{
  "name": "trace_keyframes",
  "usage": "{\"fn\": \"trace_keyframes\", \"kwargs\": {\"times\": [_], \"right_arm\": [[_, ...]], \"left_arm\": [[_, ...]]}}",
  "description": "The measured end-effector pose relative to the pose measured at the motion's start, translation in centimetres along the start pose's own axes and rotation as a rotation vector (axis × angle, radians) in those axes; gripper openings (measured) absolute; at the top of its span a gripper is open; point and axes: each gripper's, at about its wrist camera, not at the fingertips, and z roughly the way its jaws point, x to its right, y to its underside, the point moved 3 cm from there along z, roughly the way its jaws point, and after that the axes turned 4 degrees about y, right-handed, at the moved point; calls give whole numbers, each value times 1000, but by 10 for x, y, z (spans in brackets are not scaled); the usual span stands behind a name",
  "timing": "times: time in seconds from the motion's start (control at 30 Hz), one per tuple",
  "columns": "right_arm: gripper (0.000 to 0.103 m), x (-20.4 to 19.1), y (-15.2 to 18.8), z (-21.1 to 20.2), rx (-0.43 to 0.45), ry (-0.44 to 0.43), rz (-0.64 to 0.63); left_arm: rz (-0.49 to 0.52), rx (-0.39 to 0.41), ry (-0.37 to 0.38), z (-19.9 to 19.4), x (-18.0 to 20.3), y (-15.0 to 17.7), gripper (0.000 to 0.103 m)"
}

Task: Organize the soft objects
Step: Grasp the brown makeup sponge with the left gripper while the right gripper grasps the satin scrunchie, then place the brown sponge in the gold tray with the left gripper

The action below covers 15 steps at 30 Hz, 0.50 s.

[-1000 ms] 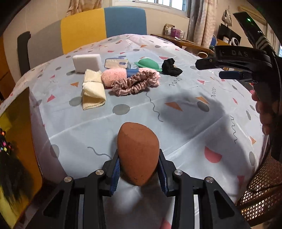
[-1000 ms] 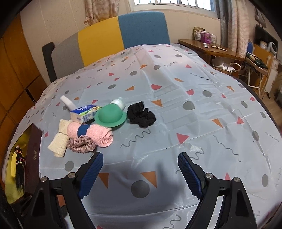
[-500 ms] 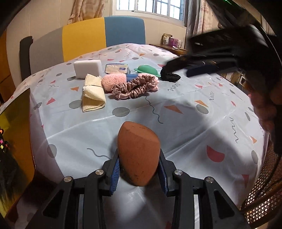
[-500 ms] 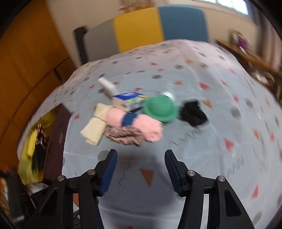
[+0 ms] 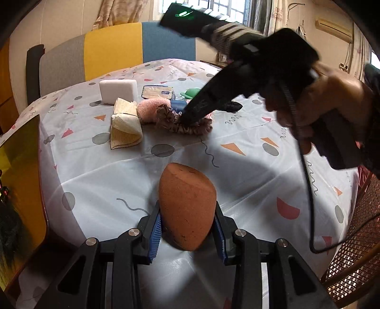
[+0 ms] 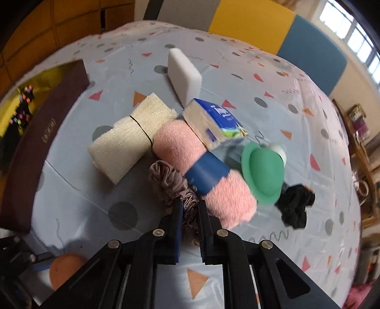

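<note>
Patterned tablecloth, tricolour chair, bright window, curtain

We see a glossy, plastic-looking tablecloth with faint creases. The orange sponge looks matt and finely porous. The scrunchie has a satin sheen; the pink roll is fluffy cloth, its blue band perhaps paper. The cream cloth looks coarsely woven, the white block smooth foam.

Table under pale blue patterned cloth. On it, clustered: white sponge block, cream folded cloth, pink fluffy roll, tissue pack, mauve scrunchie, green cap, black scrunchie. Dark box at table edge.
</note>
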Motion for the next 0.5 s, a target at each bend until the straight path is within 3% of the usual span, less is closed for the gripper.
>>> {"fn": "trace_keyframes", "kwargs": {"times": [0.27, 0.37, 0.43, 0.5], "right_arm": [[10, 45, 61, -40, -28, -241, 307], [11, 53, 81, -35, -48, -262, 366], [14, 55, 91, -30, -52, -250, 393], [34, 59, 95, -24, -41, -246, 412]], "left_arm": [[-19, 1, 6, 1, -2, 0, 38], [-23, -3, 5, 1, -3, 0, 38], [-22, -9, 3, 2, -3, -1, 38], [-20, -14, 0, 2, -2, 0, 38]]}}
